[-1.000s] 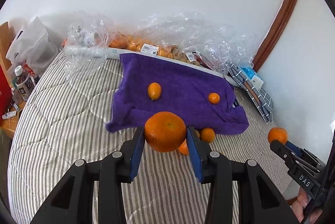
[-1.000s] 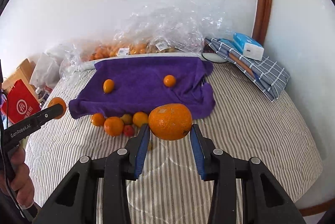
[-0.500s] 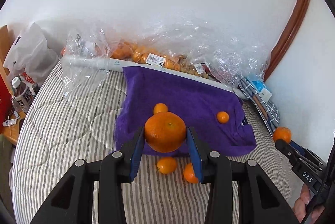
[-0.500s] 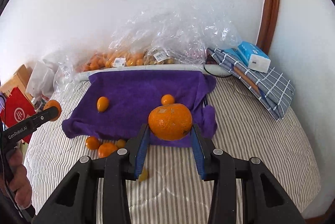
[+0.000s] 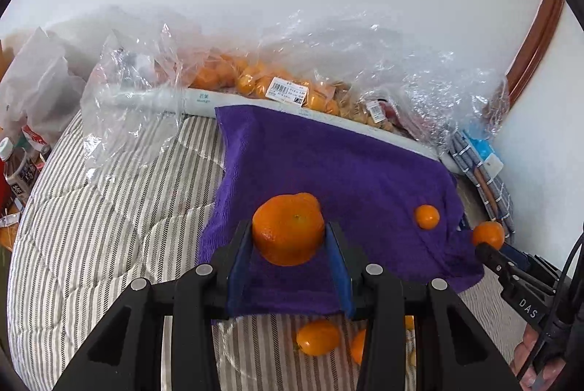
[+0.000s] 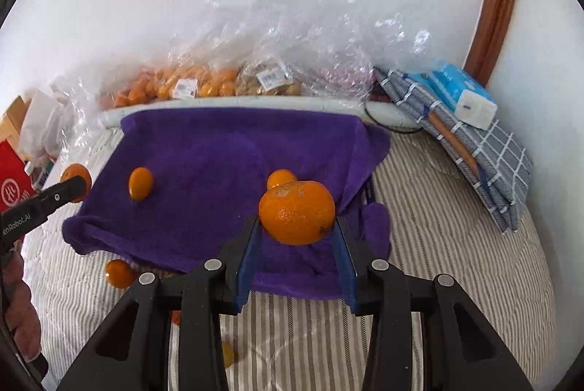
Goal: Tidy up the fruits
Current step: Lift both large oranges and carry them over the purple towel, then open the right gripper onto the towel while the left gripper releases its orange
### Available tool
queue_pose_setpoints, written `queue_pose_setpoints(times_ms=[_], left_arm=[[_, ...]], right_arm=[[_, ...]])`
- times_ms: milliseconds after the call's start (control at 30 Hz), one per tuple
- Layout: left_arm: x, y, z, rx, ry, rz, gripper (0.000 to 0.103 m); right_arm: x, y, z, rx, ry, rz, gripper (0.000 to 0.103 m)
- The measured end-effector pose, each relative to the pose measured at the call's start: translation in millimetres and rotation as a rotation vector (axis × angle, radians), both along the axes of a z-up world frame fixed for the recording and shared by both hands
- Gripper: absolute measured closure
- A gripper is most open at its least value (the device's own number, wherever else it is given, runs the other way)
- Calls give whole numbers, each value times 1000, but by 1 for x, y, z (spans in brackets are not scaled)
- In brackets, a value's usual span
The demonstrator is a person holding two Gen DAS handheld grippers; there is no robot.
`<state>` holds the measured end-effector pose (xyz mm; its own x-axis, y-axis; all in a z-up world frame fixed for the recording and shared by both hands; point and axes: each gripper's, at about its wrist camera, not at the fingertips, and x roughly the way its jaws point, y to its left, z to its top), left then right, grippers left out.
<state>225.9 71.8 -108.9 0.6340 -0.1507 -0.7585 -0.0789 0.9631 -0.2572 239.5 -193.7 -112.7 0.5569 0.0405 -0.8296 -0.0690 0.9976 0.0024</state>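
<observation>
My left gripper (image 5: 288, 230) is shut on a large orange (image 5: 288, 226), held over the near part of the purple towel (image 5: 328, 164). My right gripper (image 6: 296, 226) is shut on another large orange (image 6: 297, 212) over the towel's (image 6: 219, 150) near right part. A small kumquat (image 6: 140, 183) and a small tangerine (image 6: 281, 178) lie on the towel; the tangerine also shows in the left wrist view (image 5: 426, 216). Several small oranges (image 5: 318, 337) lie on the striped quilt just before the towel's near edge. The right gripper's orange shows in the left view (image 5: 488, 233).
Clear plastic bags of oranges (image 5: 255, 80) and other fruit (image 6: 270, 80) line the wall behind the towel. A folded checked cloth with a tissue pack (image 6: 471, 99) lies at the right. Bottles (image 5: 18, 168) and a white bag stand at the left edge.
Both grippers have moved forward and down toward the towel with their oranges. The loose oranges on the quilt have slid below the fingers in both views.
</observation>
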Motion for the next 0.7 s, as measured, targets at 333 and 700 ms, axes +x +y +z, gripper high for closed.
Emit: queue_pose_setpoints(times_ms=[333, 700], left_arm=[[22, -7, -31, 28, 48, -11, 64], [27, -15, -43, 52, 73, -20, 64]], right_arm=[[26, 16, -38, -10, 41, 41, 74], [31, 16, -37, -17, 26, 45, 74]])
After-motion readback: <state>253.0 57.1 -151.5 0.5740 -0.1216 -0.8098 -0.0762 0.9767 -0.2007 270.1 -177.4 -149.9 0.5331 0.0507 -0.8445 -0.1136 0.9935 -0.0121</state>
